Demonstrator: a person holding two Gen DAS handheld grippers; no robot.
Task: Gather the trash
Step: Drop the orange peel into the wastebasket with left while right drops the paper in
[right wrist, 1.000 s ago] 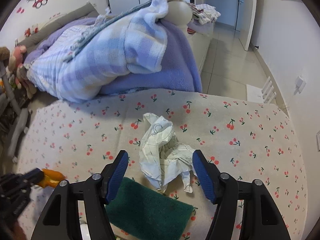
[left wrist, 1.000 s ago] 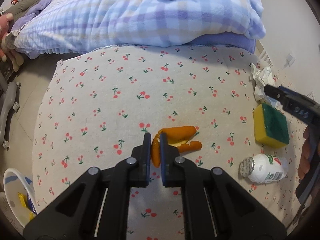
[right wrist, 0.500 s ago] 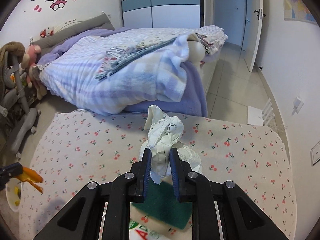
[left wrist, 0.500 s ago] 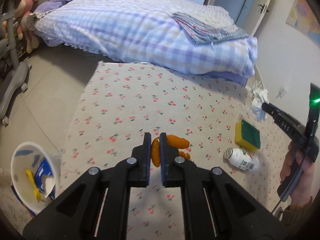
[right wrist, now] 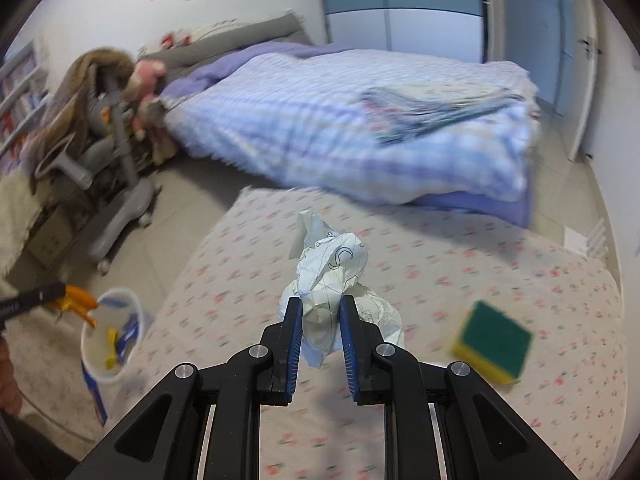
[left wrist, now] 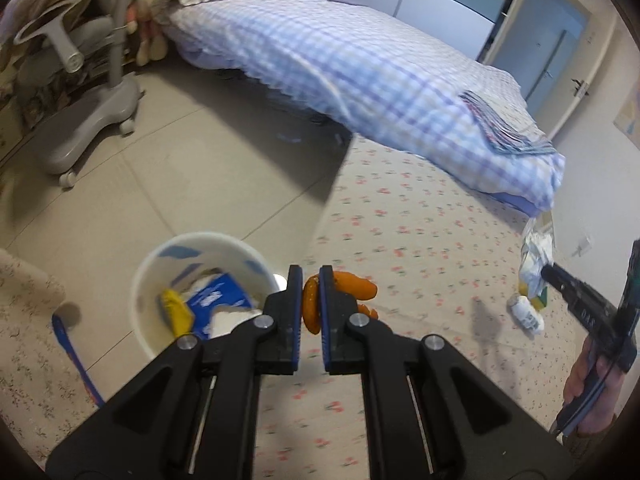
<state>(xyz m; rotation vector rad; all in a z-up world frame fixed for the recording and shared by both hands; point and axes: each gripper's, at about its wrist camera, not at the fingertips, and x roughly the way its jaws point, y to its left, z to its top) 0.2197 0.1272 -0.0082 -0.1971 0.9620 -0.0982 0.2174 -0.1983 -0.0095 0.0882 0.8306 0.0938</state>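
My left gripper (left wrist: 310,300) is shut on an orange peel (left wrist: 344,286) and holds it in the air just right of a white trash bucket (left wrist: 148,280) on the floor. The bucket holds yellow and blue scraps. My right gripper (right wrist: 319,334) is shut on a crumpled white paper (right wrist: 332,276) and holds it above the cherry-print mat (right wrist: 440,280). In the right wrist view the left gripper and the peel (right wrist: 80,300) hang over the bucket (right wrist: 96,364). In the left wrist view the paper (left wrist: 536,256) shows at the far right.
A yellow and green sponge (right wrist: 494,340) and a small white bottle (left wrist: 526,314) lie on the mat. A bed with a checked blue quilt (left wrist: 360,64) stands behind. A grey chair base (left wrist: 92,120) is at the left. A blue stick (left wrist: 74,356) lies on a rug.
Both grippers have lifted their loads and swung left. The left one with the peel has gone from over the mat to beside the bucket. The right one shut on the paper and raised it.
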